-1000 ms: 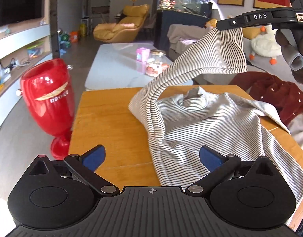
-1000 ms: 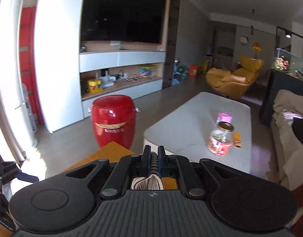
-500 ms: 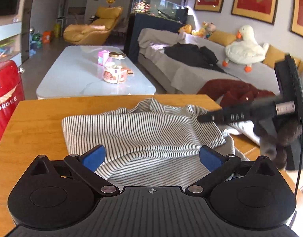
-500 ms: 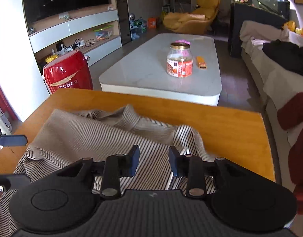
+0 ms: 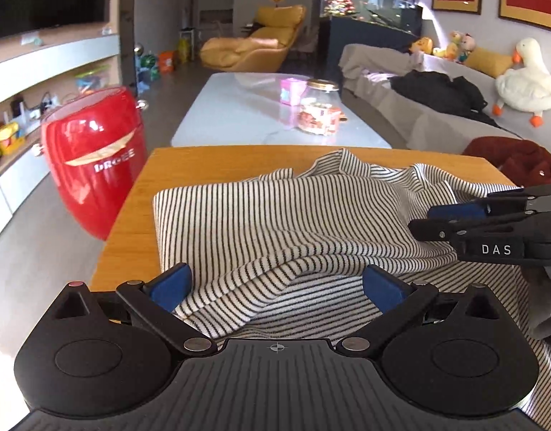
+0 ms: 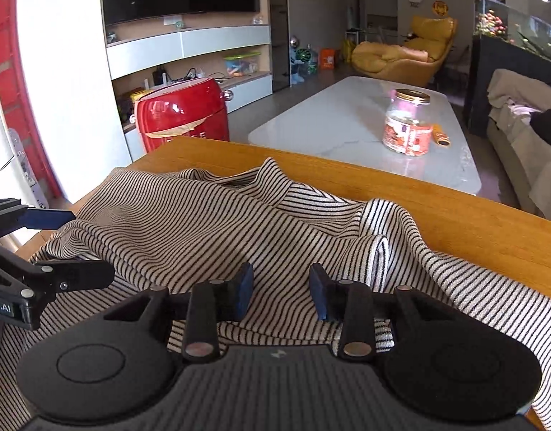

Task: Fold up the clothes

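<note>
A black-and-white striped top [image 5: 275,222] lies on the wooden table [image 5: 218,161], its left side folded over the body, collar at the far edge. It also shows in the right wrist view [image 6: 210,230]. My left gripper [image 5: 275,283] is open and empty, low over the near hem. My right gripper [image 6: 280,287] is open and empty just above the folded cloth; it shows at the right of the left wrist view [image 5: 429,221]. The left gripper shows at the left edge of the right wrist view [image 6: 85,248].
A red bin [image 5: 96,165] stands on the floor left of the table. A white coffee table [image 5: 253,115] with a glass jar [image 5: 320,111] is beyond. A dark red garment [image 5: 516,161] lies at the right, by the sofa.
My right gripper carried the striped sleeve across and down onto the top, then opened and let it go. The left gripper stayed open over the hem.
</note>
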{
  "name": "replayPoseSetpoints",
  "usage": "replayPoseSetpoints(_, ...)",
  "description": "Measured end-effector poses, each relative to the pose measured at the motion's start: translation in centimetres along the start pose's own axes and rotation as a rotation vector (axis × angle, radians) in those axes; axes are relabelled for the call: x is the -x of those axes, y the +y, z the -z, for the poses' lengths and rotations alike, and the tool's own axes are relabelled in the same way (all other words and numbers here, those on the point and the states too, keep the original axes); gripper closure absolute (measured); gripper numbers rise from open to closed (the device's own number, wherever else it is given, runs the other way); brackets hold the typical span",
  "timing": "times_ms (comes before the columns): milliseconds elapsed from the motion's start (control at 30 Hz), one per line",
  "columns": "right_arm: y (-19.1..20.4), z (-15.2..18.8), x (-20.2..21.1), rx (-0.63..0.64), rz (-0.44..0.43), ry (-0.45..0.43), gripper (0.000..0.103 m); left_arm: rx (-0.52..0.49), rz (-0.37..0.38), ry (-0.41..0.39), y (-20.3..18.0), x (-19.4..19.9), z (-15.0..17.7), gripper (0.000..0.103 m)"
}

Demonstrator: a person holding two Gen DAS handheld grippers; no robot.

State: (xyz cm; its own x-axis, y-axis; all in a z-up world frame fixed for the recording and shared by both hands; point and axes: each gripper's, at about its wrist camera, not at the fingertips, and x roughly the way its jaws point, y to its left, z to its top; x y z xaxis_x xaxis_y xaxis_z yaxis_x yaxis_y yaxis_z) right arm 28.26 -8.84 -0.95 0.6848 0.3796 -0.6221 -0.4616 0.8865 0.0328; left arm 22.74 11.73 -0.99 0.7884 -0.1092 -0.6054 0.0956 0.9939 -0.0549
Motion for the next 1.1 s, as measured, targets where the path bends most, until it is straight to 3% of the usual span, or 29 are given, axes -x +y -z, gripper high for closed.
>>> replayPoseSetpoints(167,1.6,-1.2,-0.4,0.042,0.012,0.016,0.068,0.039,-0.022,-0.019,1.3,0.7,-0.2,0.0)
replayPoseSetpoints(400,-0.8,-0.4,4.5,0.21,0.11,-0.043,0.066,0.036,-0.001,-0.004,0.4,1.8,-0.7,0.0)
replayPoseSetpoints(500,-3.6,0.9,6.1,0.277,0.166,0.004,0.057,0.04,0.04,0.001,-0.4,2.8,-0.7,0.0)
replayPoseSetpoints(600,-6.2,2.7,6.1,0.28,0.224,0.078,0.057,0.057,0.101,0.015,-1.1,3.3,-0.9,0.0)
replayPoseSetpoints(667,-7.2,3.5,5.8,0.279,0.262,0.102,0.06,0.071,0.141,0.035,-1.8,3.2,-1.0,0.0)
replayPoseSetpoints(733,-7.6,3.4,5.8,0.264,0.279,0.105,0.084,0.064,0.168,0.044,-2.5,3.3,-1.1,0.0)
replayPoseSetpoints(800,-7.7,2.5,6.0,0.245,0.281,0.09,0.097,0.041,0.169,0.038,-3.1,3.5,-1.1,0.0)
replayPoseSetpoints(933,-6.6,-0.4,7.8,0.225,0.261,-0.004,0.099,0.027,0.159,0.021,-3.0,4.4,-0.8,0.0)
replayPoseSetpoints(1100,-3.4,-4.6,9.4,0.165,0.087,-0.074,0.099,0.063,0.172,0.018,-2.2,5.1,-0.6,0.0)
